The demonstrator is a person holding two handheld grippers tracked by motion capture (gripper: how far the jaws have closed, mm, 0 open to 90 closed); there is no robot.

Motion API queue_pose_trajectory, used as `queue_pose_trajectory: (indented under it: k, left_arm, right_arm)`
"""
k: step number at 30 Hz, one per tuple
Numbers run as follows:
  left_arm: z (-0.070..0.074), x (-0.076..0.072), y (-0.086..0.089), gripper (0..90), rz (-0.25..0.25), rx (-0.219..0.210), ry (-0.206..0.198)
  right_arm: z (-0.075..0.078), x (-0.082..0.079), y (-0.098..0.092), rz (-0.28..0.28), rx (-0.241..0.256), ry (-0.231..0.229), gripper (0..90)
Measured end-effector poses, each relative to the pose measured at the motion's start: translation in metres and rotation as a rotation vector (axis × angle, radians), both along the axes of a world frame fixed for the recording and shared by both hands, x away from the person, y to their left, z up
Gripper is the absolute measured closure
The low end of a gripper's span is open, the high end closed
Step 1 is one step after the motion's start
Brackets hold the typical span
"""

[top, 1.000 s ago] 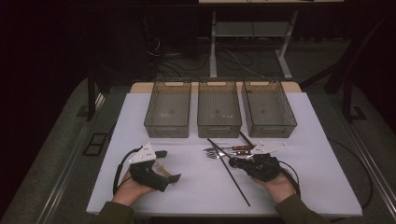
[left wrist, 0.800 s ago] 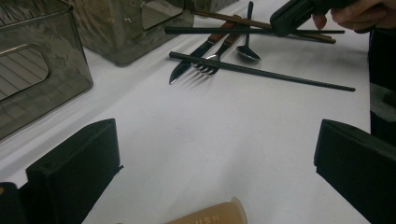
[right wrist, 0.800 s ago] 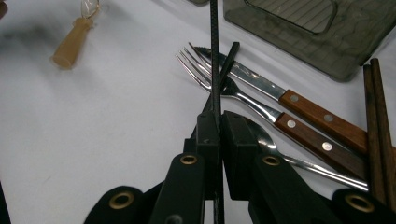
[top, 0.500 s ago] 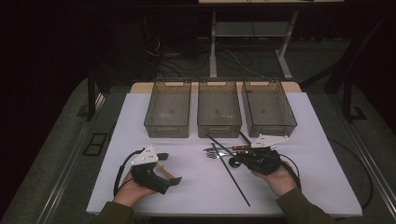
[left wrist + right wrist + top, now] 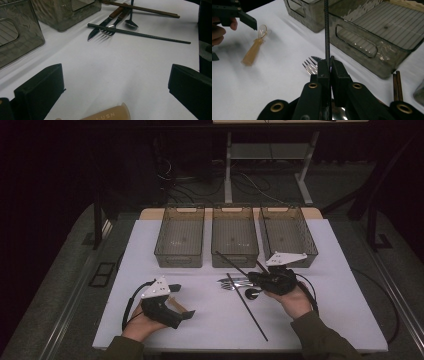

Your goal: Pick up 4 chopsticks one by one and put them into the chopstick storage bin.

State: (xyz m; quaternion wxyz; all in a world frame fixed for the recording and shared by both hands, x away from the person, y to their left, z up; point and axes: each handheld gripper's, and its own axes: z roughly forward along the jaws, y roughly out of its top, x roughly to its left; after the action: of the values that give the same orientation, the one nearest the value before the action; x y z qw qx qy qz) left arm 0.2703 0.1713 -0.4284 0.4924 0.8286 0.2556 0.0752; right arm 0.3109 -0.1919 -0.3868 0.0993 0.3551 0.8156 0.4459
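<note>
Chopstick (image 5: 327,30) lifted since; right gripper (image 5: 330,65) clamps it, pointing prob. towards bins.

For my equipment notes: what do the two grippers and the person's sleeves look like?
Both the left gripper and the right gripper are black, each topped by a grey three-cornered plate and trailing a black cable. Brass-coloured rivets show on the right one. The sleeves are dark olive.
</note>
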Motion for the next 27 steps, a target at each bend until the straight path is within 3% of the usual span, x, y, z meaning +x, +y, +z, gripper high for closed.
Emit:
queue_pose_trajectory:
  k: [27]
  left_arm:
    - [0.001, 0.0, -0.001, 0.0, -0.003, -0.008, -0.002]
  right_arm:
    - [0.036, 0.062, 0.052, -0.041, 0.032, -0.008, 85.5]
